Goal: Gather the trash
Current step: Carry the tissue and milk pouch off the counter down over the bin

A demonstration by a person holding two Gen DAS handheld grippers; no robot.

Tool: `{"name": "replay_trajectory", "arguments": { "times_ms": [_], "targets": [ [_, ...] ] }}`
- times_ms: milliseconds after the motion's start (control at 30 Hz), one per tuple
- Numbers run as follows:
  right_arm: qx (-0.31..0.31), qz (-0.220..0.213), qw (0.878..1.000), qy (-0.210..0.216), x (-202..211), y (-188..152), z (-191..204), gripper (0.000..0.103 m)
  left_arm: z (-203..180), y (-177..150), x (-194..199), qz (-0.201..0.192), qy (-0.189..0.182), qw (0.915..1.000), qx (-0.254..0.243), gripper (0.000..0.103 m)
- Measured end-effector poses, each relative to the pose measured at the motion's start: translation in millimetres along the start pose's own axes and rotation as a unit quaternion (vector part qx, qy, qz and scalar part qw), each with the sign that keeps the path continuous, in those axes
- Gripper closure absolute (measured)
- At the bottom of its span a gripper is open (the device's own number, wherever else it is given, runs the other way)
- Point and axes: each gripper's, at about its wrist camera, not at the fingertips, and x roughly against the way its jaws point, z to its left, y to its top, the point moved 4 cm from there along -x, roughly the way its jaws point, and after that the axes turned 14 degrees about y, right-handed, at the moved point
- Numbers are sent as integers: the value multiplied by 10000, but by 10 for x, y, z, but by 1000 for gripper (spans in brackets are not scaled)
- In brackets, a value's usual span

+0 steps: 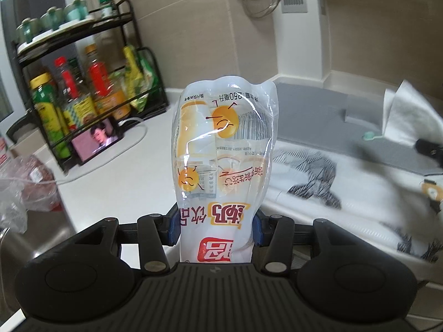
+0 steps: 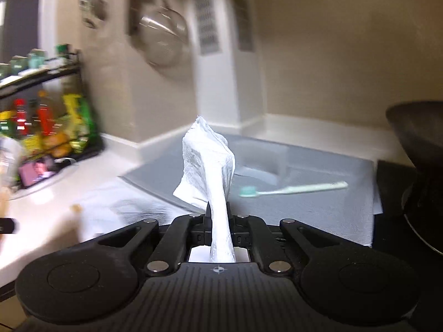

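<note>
The left tongs [image 1: 216,229] are clamping a crinkled, glossy plastic drink pouch [image 1: 224,149], holding it upright above the white tabletop [image 1: 116,163]. The right tongs [image 2: 218,221] are pinching together on a crumpled white paper tissue [image 2: 207,160], soft and embossed, raised over a grey ribbed mat [image 2: 318,202] at the tabletop's back corner, where a slim mint toothbrush [image 2: 293,189] is lying

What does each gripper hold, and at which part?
Left gripper holds a plastic drink pouch near its lower end; right gripper pinches a white tissue at its narrow end.
</note>
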Motion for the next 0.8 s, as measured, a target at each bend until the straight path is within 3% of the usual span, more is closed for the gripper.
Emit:
{"name": "replay_trajectory", "arguments": {
  "times_ms": [167, 333, 500, 667, 800],
  "targets": [
    [295, -62, 9978, 594, 363, -111, 496, 99, 235, -334, 64, 237, 110, 9996, 73, 50],
    [222, 424, 9887, 1420, 562, -436, 924, 99, 369, -804, 165, 429, 248, 9988, 0, 50],
    [439, 965, 9810, 1624, 635, -848, 1238, 99, 446, -1236, 231, 739, 205, 9970, 75, 50],
    [450, 1571, 9738, 1580, 605, -1266, 1365, 99, 407, -1593, 272, 754, 499, 9959, -101, 50],
    [609, 1785, 9702, 1525, 592, -1412, 1419, 99, 306, -1703, 269, 951, 247, 9950, -169, 50]
  ]
}}
